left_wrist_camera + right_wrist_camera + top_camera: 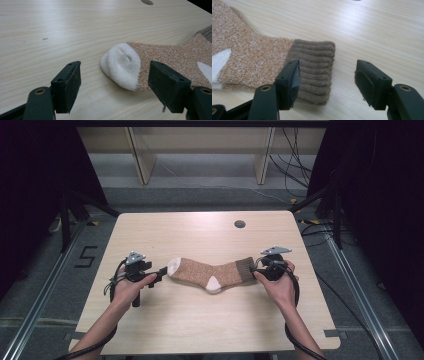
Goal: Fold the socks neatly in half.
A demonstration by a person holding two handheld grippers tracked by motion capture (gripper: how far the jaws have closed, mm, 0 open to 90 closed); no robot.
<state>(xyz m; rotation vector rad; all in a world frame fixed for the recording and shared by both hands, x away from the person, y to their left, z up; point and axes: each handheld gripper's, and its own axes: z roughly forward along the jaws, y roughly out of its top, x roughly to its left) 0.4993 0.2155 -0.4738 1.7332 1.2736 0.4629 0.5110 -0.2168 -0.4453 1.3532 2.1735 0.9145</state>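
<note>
A brown speckled sock with a white toe, white heel and dark ribbed cuff lies flat across the middle of the wooden table. My left gripper is open just left of the toe; in the left gripper view the white toe lies between and just beyond its spread jaws. My right gripper is open at the cuff end. In the right gripper view the ribbed cuff sits between the jaws, closer to the left one.
A round cable hole sits near the table's far edge. Dark stands and cables flank the table on both sides, and wooden shelf legs stand behind it. Bare tabletop lies in front of and behind the sock.
</note>
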